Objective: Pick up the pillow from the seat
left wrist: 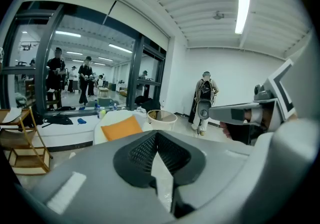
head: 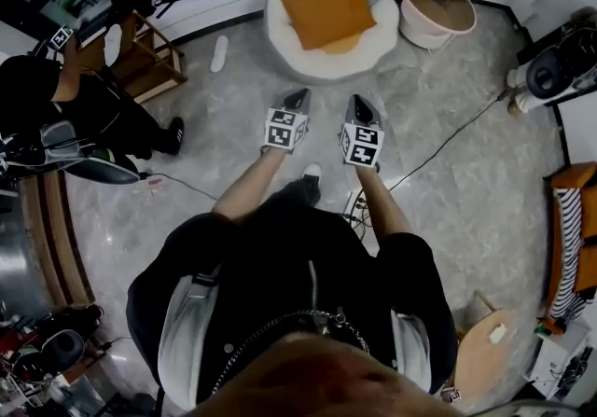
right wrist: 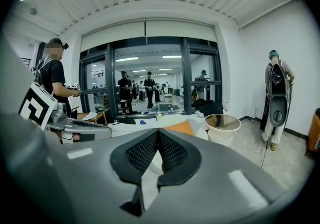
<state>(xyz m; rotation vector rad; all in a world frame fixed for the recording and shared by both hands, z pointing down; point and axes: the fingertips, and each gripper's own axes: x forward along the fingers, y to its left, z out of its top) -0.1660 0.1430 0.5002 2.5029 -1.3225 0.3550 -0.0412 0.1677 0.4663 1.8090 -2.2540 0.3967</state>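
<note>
Two grippers are held side by side above a grey floor (head: 457, 182): the left gripper (head: 298, 93) and the right gripper (head: 360, 102). Each has its jaws pressed together with nothing between them. Both point toward one orange pillow (head: 327, 9), which lies flat on one round white seat (head: 297, 49), ahead of the grippers and well apart from them. One round white tub (head: 438, 28) stands just beside the seat, on its right. One white slipper (head: 219, 53) lies on the floor left of the seat. One person in black (head: 65, 98) is at far left
</note>
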